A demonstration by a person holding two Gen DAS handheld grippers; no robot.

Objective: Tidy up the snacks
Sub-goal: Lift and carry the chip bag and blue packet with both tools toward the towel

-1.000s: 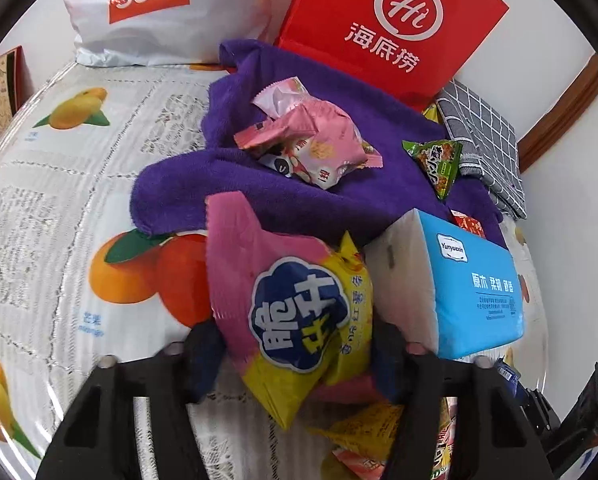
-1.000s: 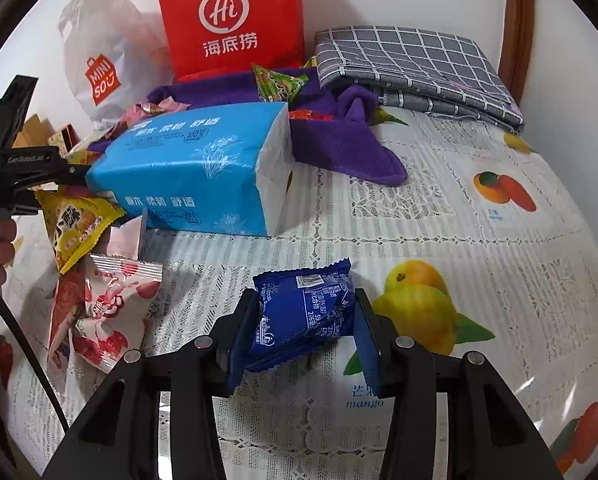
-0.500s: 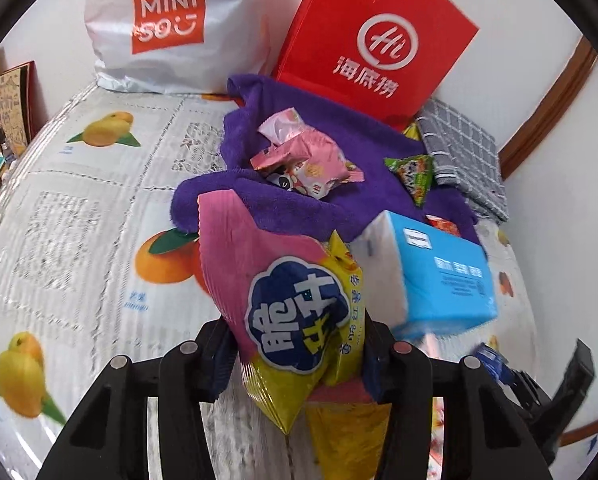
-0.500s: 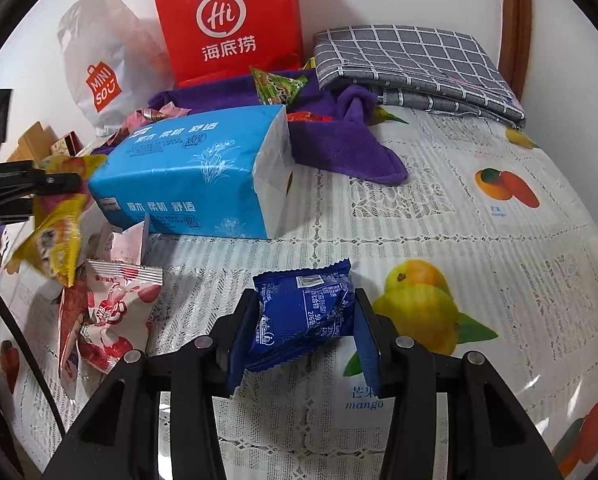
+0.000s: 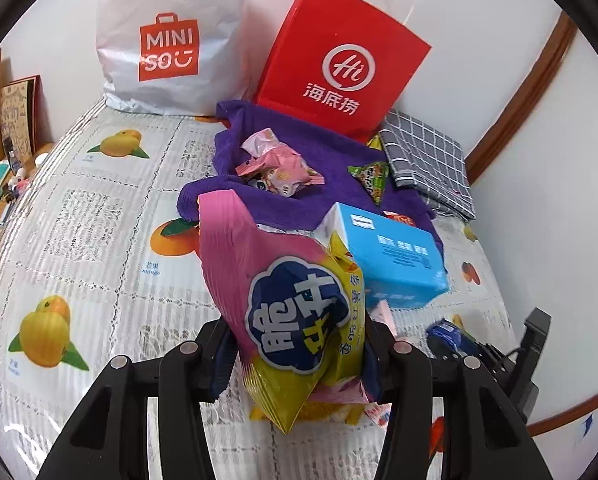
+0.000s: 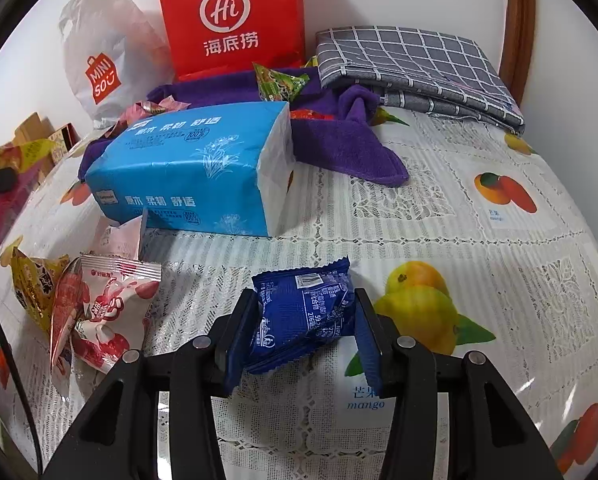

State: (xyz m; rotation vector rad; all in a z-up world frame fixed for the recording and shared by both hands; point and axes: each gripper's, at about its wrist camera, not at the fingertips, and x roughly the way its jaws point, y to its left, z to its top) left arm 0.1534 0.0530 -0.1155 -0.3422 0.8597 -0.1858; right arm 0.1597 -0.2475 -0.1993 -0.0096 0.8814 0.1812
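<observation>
Left claw: our left gripper (image 5: 299, 344) clamps the pink and yellow chip bag (image 5: 287, 304); over the last second we have lifted it clear of the tablecloth (image 5: 79, 220).
Right claw: our right gripper (image 6: 303, 328) pinches the blue snack packet (image 6: 305, 314), low over the cloth, unchanged.
Left behind: a red-and-white packet (image 6: 103, 312) and yellow wrappers lie near our right claw.
Middle: the blue tissue pack (image 6: 187, 168) sits between us and the purple towel (image 5: 299, 152).
Far: pink snacks (image 5: 279, 168) are piled on the towel, the red paper bag (image 5: 339, 60) behind.
Meaning: we judge the chip bag is heading for that pile.
</observation>
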